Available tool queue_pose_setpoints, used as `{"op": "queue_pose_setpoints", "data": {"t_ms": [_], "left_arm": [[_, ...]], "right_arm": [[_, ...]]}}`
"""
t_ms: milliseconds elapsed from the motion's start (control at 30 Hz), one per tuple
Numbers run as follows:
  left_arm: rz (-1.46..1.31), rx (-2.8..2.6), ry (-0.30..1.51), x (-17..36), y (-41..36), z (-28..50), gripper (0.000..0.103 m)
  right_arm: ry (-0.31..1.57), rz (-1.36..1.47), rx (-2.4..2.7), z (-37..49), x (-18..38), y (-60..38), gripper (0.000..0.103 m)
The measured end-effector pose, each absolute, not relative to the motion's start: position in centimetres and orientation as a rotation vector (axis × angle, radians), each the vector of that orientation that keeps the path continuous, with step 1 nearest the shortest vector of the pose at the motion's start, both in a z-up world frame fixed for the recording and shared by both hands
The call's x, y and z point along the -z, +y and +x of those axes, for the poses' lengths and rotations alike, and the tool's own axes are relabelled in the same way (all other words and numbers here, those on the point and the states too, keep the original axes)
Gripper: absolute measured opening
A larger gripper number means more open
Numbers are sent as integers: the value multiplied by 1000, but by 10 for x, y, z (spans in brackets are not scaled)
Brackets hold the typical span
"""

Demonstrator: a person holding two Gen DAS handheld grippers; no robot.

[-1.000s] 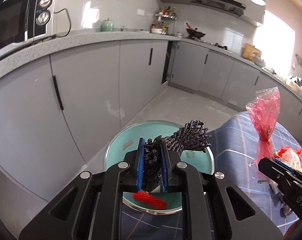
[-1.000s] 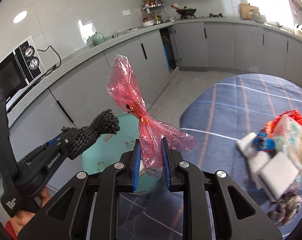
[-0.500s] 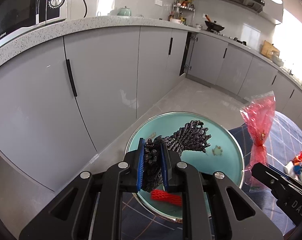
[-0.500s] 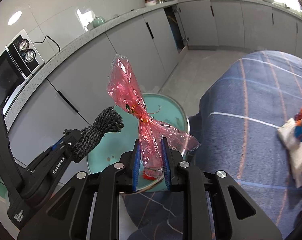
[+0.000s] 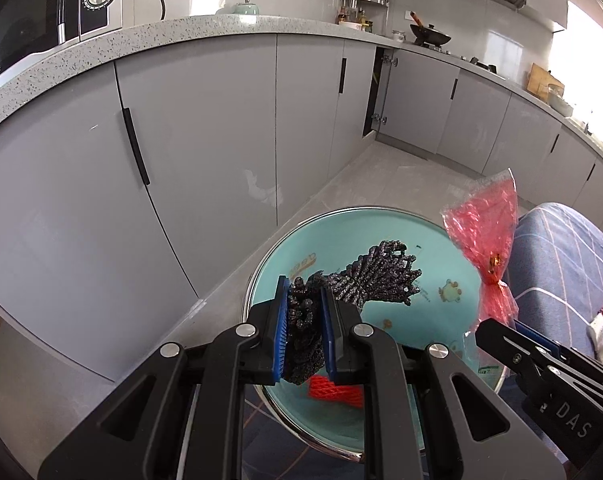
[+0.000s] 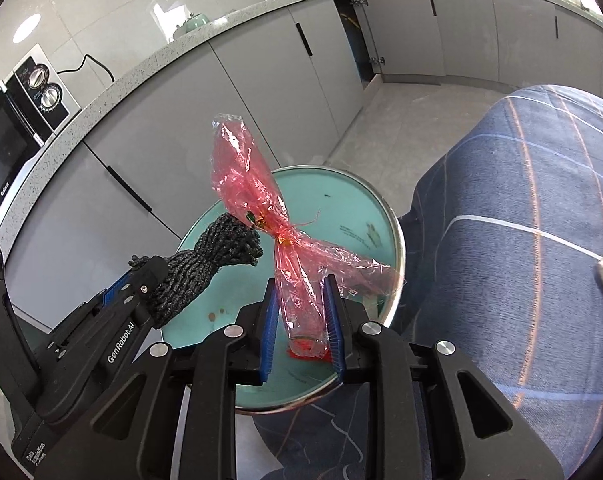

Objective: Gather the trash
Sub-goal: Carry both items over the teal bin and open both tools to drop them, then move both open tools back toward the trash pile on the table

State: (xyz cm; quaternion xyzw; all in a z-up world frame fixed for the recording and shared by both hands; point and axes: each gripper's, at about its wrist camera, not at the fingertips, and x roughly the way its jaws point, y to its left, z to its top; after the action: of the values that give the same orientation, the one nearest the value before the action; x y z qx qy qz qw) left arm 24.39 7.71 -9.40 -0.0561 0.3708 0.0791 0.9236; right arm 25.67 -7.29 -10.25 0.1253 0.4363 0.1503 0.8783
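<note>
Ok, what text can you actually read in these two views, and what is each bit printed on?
"Galanz": front of the microwave, also seen in the right wrist view.
"GenRobot.AI": side of the left gripper.
"DAS": body of the right gripper; the rest is cut off.
"Data Acquisition": small label low on the left gripper's body; a guess, nearly too small.
Printing inside the teal basin: too small to read.

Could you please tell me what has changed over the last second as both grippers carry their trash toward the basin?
Both grippers came down over the teal basin, which now looms larger. The right gripper is opening around the red cellophane wrapper. The left gripper stays clamped on the black mesh; the red net piece lies unmoved.
</note>
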Motion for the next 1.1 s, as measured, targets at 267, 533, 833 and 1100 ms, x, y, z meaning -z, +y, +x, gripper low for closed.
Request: {"op": "queue_pose_setpoints", "data": {"t_ms": [267, 533, 833, 1100], "left_arm": [[-110, -163, 780, 100, 76, 248, 17], [-103, -163, 788, 100, 73, 250, 24], [-73, -165, 732, 83, 63, 234, 74], [-64, -180, 681, 65, 56, 216, 88]], "right_arm": [[886, 273, -330, 258, 103, -74, 41], [793, 267, -295, 239, 77, -93, 44], [711, 199, -219, 208, 58, -112, 45], [686, 228, -176, 189, 48, -136, 59]]}}
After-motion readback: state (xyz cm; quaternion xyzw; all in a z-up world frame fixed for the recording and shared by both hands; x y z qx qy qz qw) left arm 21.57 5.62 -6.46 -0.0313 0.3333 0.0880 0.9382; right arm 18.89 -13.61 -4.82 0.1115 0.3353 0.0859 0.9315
